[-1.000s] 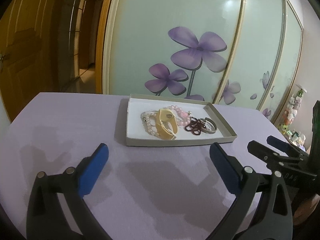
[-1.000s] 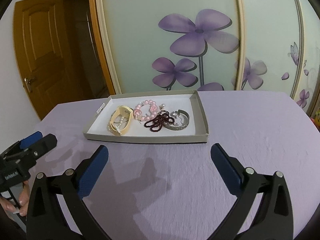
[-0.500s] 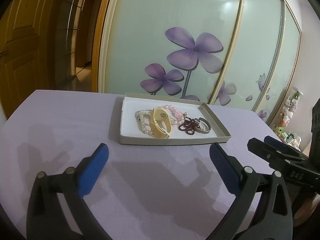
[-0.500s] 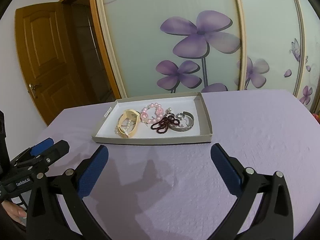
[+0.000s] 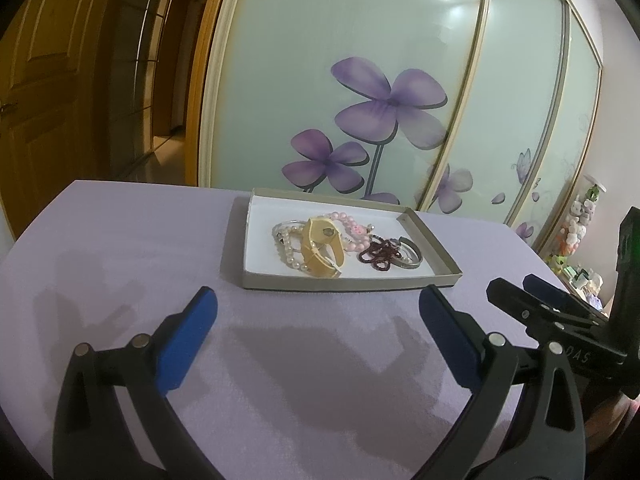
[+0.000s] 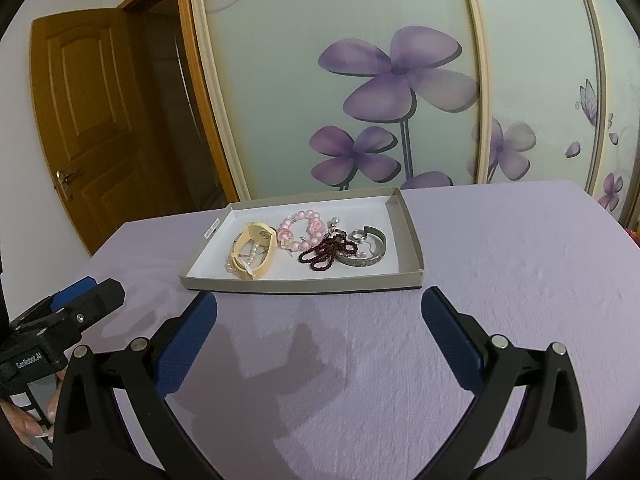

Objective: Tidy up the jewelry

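Observation:
A shallow grey cardboard tray (image 5: 352, 283) (image 6: 304, 285) sits on the purple table. It holds a beige band (image 5: 322, 246) (image 6: 256, 250), a white pearl bracelet (image 5: 289, 250), a pink bead bracelet (image 5: 352, 228) (image 6: 300, 228), a dark red bead string (image 5: 380, 254) (image 6: 326, 252) and a silver cuff (image 5: 412, 256) (image 6: 366, 254). My left gripper (image 5: 318, 312) is open and empty, short of the tray. My right gripper (image 6: 320, 312) is open and empty, also short of the tray.
Sliding wardrobe doors with purple flowers (image 6: 400, 72) stand behind the table. A wooden door (image 6: 92, 128) is at the left. The right gripper shows at the right in the left wrist view (image 5: 560, 320). The left gripper shows at the left in the right wrist view (image 6: 60, 320).
Both grippers have pulled back and tilted up a little; the tray sits farther off and higher in both views. The jewelry has not moved.

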Demonstrator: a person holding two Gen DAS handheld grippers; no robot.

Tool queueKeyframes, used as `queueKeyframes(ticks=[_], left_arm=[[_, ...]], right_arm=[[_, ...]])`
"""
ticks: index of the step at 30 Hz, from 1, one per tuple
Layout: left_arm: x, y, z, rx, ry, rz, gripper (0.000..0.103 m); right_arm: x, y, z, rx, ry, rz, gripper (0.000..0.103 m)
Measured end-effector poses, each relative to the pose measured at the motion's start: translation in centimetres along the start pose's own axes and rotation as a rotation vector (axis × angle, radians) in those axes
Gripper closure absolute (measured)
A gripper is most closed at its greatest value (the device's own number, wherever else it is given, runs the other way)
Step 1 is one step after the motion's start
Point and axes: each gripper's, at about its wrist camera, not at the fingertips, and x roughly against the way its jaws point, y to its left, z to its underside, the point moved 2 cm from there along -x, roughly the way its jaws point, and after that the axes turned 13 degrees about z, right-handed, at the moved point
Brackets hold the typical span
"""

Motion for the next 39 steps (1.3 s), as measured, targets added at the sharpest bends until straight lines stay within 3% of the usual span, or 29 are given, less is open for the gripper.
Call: queueKeyframes(ticks=[5,14,39], left_arm=[[0.0,0.0,0.1,-0.008,-0.006,0.007,0.002],[-0.1,-0.6,0.4,-0.059,-0.064,0.006,0.002],[-0.5,0.1,0.5,-0.039,-0.048,-0.005,0.002]], right_arm=[[0.1,0.0,-0.1,0.002,-0.011,0.005,0.001],[1.3,0.5,-0.3,0.051,-0.145,0.049,0.001],[1.0,0.6,-0.2,0.033,-0.130,0.018,0.001]])
